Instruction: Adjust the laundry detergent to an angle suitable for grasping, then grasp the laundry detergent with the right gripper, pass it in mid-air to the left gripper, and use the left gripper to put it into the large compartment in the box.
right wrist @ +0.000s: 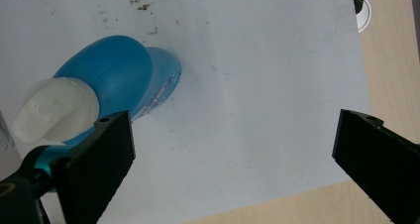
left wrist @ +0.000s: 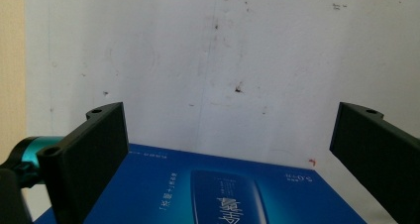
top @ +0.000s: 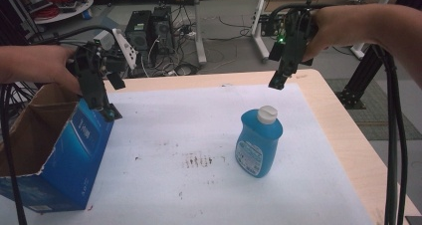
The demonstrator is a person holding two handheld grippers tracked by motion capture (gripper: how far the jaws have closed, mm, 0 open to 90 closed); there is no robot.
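Observation:
A blue bottle point(top: 259, 144) with a white cap point(top: 267, 114) stands upright right of the middle of the white sheet point(top: 199, 135). An open blue cardboard box point(top: 74, 155) stands at the left edge. My left gripper point(top: 107, 108) hangs open over the box's far right corner, nothing between its jaws; its own view looks down on the box's printed side point(left wrist: 223, 194). My right gripper point(top: 277, 80) is held in the air beyond the bottle, open and empty. In its view the bottle point(right wrist: 114, 85) and cap point(right wrist: 54, 110) lie off to the left, outside the jaws.
The sheet covers a light wooden table point(top: 338, 120) whose right edge runs diagonally. A round cable hole point(right wrist: 361, 8) sits in the wood past the sheet. Dark smudges point(top: 199, 160) mark the sheet's middle. Computers and cables point(top: 154, 31) are on the floor beyond.

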